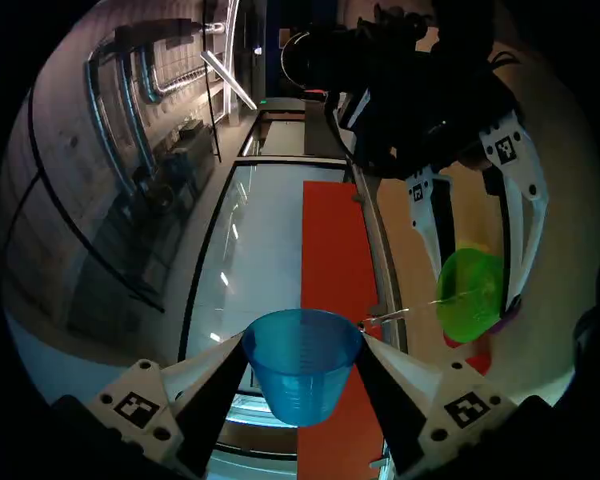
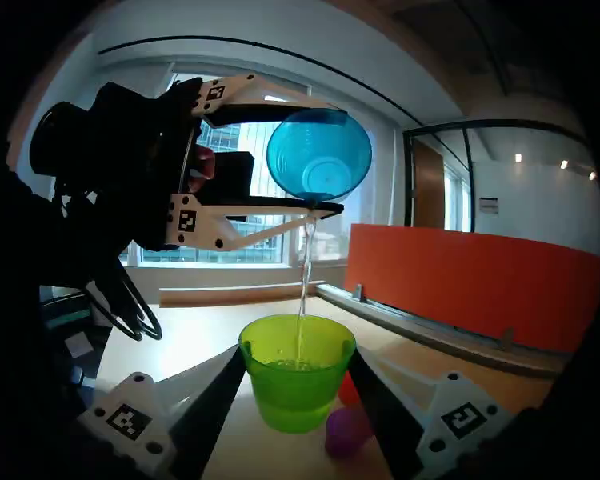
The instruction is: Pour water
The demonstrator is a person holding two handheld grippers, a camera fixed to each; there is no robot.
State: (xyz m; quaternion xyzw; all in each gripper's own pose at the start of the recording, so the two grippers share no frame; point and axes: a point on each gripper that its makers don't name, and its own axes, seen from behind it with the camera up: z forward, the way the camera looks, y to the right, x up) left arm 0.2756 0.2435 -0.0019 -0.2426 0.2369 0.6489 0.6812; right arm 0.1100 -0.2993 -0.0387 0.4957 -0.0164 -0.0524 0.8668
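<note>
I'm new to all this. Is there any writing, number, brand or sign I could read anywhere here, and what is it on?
Nothing here reads as text.
On the left gripper and right gripper: black-and-white square markers, patterns rather than words.
On the blue cup: faint lines, no legible figures.
On the green cup: no print seen.
On the far wall: a wall notice, too small to read.
</note>
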